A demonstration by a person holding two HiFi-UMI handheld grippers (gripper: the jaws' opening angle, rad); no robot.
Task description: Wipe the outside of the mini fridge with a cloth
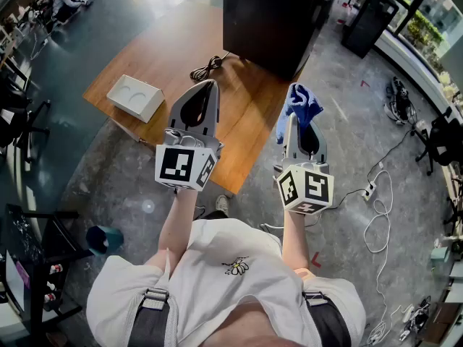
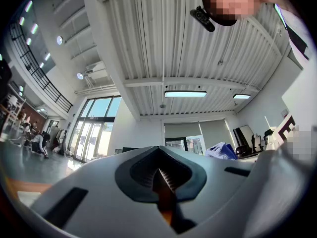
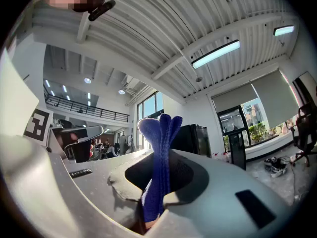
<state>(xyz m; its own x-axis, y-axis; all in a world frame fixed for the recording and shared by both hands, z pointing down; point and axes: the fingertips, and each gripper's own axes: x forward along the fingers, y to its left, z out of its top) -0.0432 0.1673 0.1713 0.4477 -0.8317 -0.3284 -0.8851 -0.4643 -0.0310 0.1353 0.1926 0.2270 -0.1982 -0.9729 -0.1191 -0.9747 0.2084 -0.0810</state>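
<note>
A black mini fridge stands at the far end of the wooden table; it also shows as a dark box beyond the right jaws. My right gripper is shut on a blue cloth, which sticks up between its jaws. The right gripper is held near the table's right edge, short of the fridge. My left gripper hovers over the table's near part, jaws pressed together with nothing between them. Both grippers point upward toward the ceiling in their own views.
A white tray with round recesses lies on the table's left side. A black cable is coiled near the fridge. White cords and a power strip trail on the floor at right. A black cabinet stands behind.
</note>
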